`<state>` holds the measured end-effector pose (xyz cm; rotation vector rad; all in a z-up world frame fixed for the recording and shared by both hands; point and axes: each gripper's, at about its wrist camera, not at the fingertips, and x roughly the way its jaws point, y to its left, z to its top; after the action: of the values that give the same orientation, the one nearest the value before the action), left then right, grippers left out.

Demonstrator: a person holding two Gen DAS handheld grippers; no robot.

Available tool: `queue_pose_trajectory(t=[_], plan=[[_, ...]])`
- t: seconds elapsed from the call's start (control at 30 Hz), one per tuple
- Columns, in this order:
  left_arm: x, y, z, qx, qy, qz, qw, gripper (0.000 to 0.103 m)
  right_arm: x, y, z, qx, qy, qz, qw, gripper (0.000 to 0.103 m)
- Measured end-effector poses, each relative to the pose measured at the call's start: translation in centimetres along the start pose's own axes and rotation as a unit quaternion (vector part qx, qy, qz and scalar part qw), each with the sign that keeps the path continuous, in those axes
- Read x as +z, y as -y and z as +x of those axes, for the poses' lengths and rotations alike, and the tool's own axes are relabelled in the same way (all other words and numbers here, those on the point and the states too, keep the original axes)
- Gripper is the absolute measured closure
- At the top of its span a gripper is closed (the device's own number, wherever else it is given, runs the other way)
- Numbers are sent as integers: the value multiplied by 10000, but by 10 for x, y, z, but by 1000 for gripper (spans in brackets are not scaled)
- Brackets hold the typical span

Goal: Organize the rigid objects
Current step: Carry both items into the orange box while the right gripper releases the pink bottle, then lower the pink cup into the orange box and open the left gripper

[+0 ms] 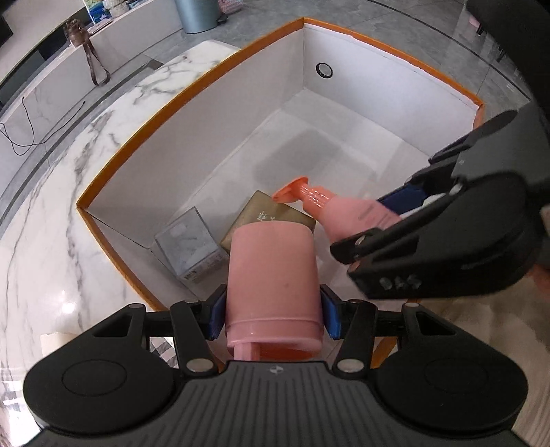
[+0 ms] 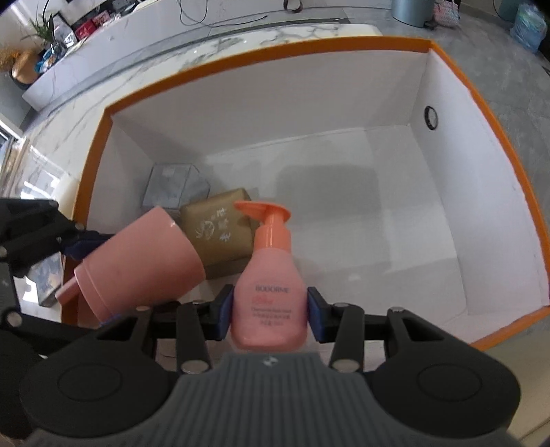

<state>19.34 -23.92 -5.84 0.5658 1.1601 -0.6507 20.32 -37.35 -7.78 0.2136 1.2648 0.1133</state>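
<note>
My left gripper point(image 1: 273, 313) is shut on a pink cup point(image 1: 273, 275), held over the near corner of a white box with an orange rim point(image 1: 178, 99). The cup also shows in the right wrist view point(image 2: 137, 264), tilted on its side. My right gripper point(image 2: 270, 314) is shut on a pink pump bottle point(image 2: 270, 292) with an orange pump head, held above the box floor; the bottle also shows in the left wrist view point(image 1: 347, 216). Inside the box lie a gold-brown box point(image 2: 220, 233) and a clear plastic box point(image 2: 172, 189), side by side in the near-left corner.
The orange-rimmed box point(image 2: 257, 62) sits on a white marble table point(image 1: 51, 213). A round black grommet point(image 1: 323, 69) is in the box's far wall. A grey bin point(image 1: 196, 13) stands on the floor beyond. A low white bench with a brown bag point(image 1: 77, 32) lies to the left.
</note>
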Motion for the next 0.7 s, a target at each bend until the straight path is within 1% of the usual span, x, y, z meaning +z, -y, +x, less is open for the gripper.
queue_pose_trajectory(t=[0.1,0.3,0.33,0.43,0.57,0.6,0.63,0.67,0.7], plan=[[0,0,0,5,5,-18,10000,37,-1,-5,5,-88,-54,-74,9999,58],[-2,1,-2,7,106,-1,9999,37,-1,-4,5,-109,-117,-85,9998,58],[-2,1,-3,9,121,-3,9999,37,-1,-4,5,-120,-117,-95,9998,55],[-3,1,-4,11,172,-9,9999,35,-1,-6,6,-169,-85,-88,9998,57],[-5,1,-6,-18,231,-36,9997,32,-1,-4,4,-118,-51,-55,9999,56],[-5,0,-7,-49,252,-41,9997,27,-1,-4,4,-117,-40,-54,9999,52],[-6,0,-8,-91,277,-39,9996,25,-1,-4,3,-118,-25,-44,9999,44],[-7,0,-10,-103,305,-42,9995,22,-1,-3,2,-117,-2,-22,9999,41],[-8,-1,-11,-103,340,-49,9994,19,-1,-3,1,-106,29,9,9999,37]])
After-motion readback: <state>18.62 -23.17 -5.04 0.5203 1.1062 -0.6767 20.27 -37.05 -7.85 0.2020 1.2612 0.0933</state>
